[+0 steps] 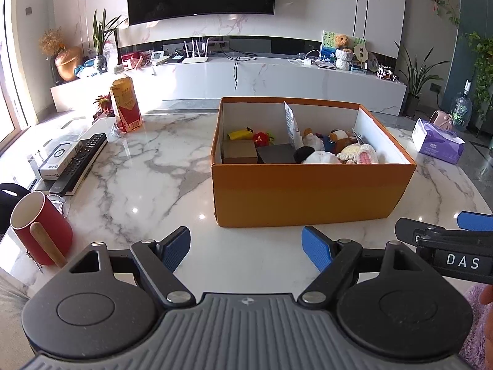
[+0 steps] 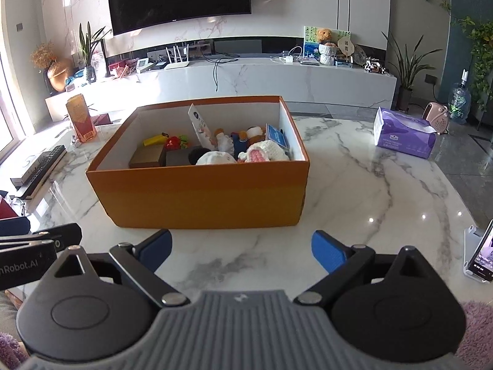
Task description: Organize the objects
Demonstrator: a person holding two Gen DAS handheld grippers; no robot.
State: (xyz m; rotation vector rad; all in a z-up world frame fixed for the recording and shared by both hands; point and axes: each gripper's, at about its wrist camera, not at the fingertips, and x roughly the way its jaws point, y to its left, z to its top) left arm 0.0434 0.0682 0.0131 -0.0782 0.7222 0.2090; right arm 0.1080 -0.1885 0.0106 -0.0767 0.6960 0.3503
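box: orange cardboard box (image 2: pixel 197 191) mid marble table (image 2: pixel 354 185), lid off, divider card upright inside
contents: small boxes left of the divider, knitted plush toys (image 2: pixel 265 151) right, already sorted
left gripper (image 1: pixel 246 251): spread wide, empty, just short of the box front
right gripper (image 2: pixel 242 249): spread wide, empty, same spot
step: likely done or next pick
tip: come in over the rim, don't shove the box wall

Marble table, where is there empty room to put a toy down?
Bare marble lies between the orange cardboard box and the black remote control, and between the box and the purple tissue pack. Inside the box it is crowded.
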